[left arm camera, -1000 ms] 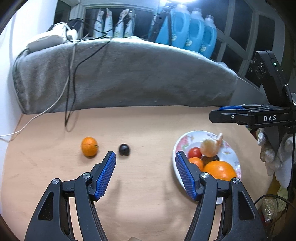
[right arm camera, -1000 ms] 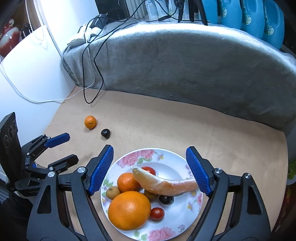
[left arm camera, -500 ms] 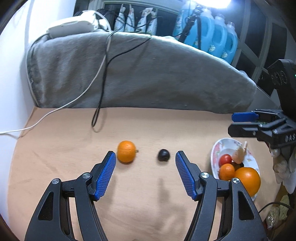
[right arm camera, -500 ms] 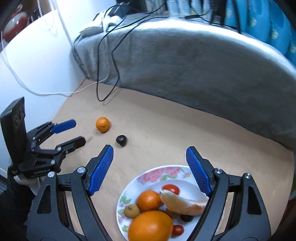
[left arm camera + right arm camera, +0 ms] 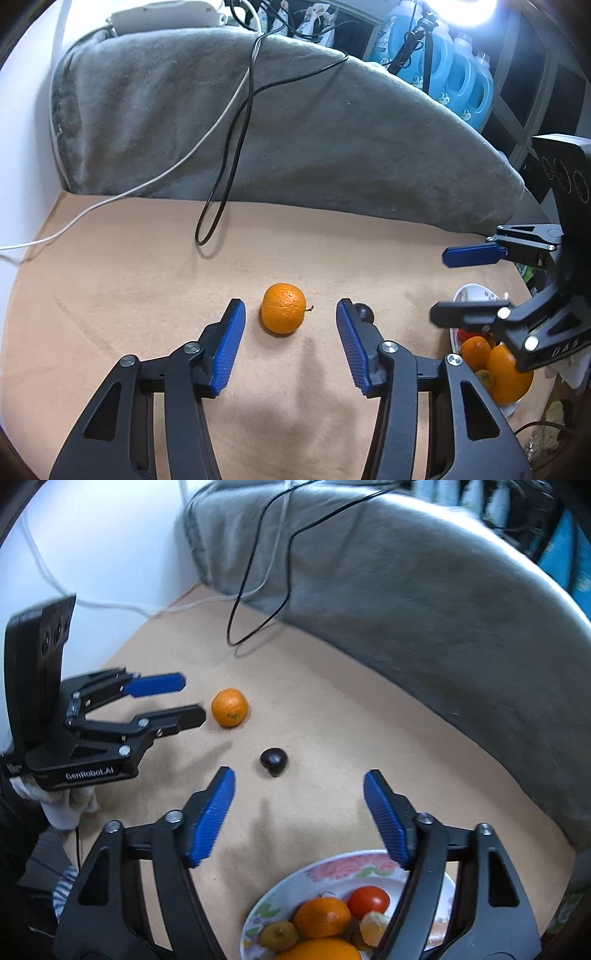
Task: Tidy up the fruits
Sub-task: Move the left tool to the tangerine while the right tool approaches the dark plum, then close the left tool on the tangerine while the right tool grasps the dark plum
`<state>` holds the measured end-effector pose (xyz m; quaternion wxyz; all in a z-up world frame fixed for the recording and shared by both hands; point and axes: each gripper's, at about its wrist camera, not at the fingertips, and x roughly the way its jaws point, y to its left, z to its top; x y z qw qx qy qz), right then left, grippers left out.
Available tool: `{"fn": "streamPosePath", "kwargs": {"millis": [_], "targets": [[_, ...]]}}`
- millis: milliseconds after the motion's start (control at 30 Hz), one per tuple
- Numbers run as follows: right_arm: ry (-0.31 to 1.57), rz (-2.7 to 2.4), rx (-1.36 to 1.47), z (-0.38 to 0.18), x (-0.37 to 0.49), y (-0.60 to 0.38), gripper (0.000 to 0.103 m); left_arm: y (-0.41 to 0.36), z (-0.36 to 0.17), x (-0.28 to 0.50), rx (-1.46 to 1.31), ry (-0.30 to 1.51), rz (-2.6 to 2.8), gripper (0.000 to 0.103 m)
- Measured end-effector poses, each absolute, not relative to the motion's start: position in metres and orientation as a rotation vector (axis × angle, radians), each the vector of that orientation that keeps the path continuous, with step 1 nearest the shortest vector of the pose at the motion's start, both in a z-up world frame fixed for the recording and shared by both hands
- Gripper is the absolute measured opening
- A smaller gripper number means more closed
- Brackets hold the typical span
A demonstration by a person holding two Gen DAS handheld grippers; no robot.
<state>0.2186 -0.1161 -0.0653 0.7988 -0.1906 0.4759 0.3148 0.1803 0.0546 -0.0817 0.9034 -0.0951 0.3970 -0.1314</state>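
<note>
- The left tongs (image 5: 288, 319) were wide open and held nothing; the small orange (image 5: 283, 308) lay on the tabletop (image 5: 129, 280) just ahead, between the two blue pads, touching neither.
- The right tongs (image 5: 299, 797) were also wide open and empty, above the tabletop, with the dark round fruit (image 5: 273, 760) a little in front of their tips.
- Below the right tongs stood the flowered plate (image 5: 332, 867), carrying a mandarin (image 5: 322, 916), a red tomato (image 5: 368, 901) and other fruit.
- A grey blanket (image 5: 314, 129) with a black cable (image 5: 236, 147) over it bordered the tabletop behind.
</note>
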Motion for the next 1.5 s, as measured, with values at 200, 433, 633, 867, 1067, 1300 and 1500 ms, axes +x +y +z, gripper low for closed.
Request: {"fn": "streamPosePath", "kwargs": {"millis": [200,433,633,867,1067,1300,1500], "targets": [[1.075,0.720,-0.491,-0.080,0.222,-0.092,0.063,0.058,-0.090,0.187,-0.214,0.837,-0.291,0.045],[1.147,0.741,-0.553,-0.101,0.230,-0.072,0.057,0.059,-0.098,0.195,-0.223,0.848,-0.306,0.045],[1.191,0.735,-0.573,-0.115,0.238,-0.063,0.047,0.059,-0.103,0.200,-0.217,0.846,-0.311,0.045],[1.222,0.728,-0.551,-0.125,0.246,-0.063,0.038,0.058,-0.110,0.204,-0.217,0.862,-0.319,0.040],[1.225,0.725,-0.556,-0.128,0.247,-0.063,0.029,0.057,-0.113,0.209,-0.216,0.865,-0.319,0.034],[1.222,0.725,-0.551,-0.126,0.247,-0.068,0.024,0.051,-0.113,0.208,-0.207,0.855,-0.310,0.032],[1.214,0.734,-0.538,-0.118,0.241,-0.071,0.024,0.050,-0.105,0.203,-0.207,0.836,-0.309,0.032]]}}
